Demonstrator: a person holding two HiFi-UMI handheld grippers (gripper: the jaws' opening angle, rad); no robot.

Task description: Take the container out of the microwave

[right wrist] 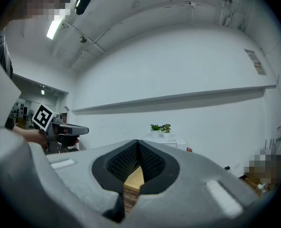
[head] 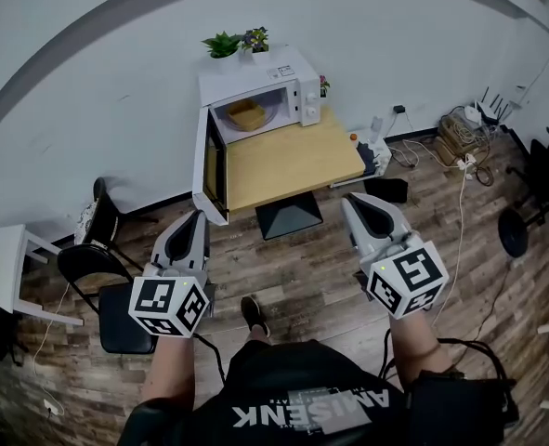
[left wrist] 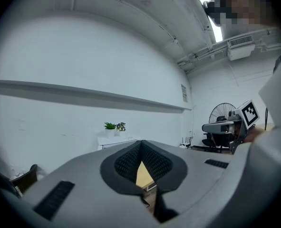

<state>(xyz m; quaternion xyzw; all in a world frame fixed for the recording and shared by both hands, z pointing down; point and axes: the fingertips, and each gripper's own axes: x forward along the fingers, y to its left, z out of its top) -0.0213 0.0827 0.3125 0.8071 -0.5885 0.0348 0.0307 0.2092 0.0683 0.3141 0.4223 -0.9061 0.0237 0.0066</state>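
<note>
Both claws pressed together on nothing: left gripper [head: 198, 215] and right gripper [head: 352, 199], held level over the wood-plank floor [head: 302, 277], well apart from each other. Ahead, against a white wall [head: 88, 82], a light wooden table [head: 293, 165] bearing a white microwave [head: 293, 72], its door [head: 205, 170] swung wide open to the left. Tan container [head: 246, 114] inside the cavity, far from either gripper. On top, two small plants [head: 237, 42]. At left, black chairs [head: 93, 272]; at right, tangled cables [head: 460, 133] along the wall.
</note>
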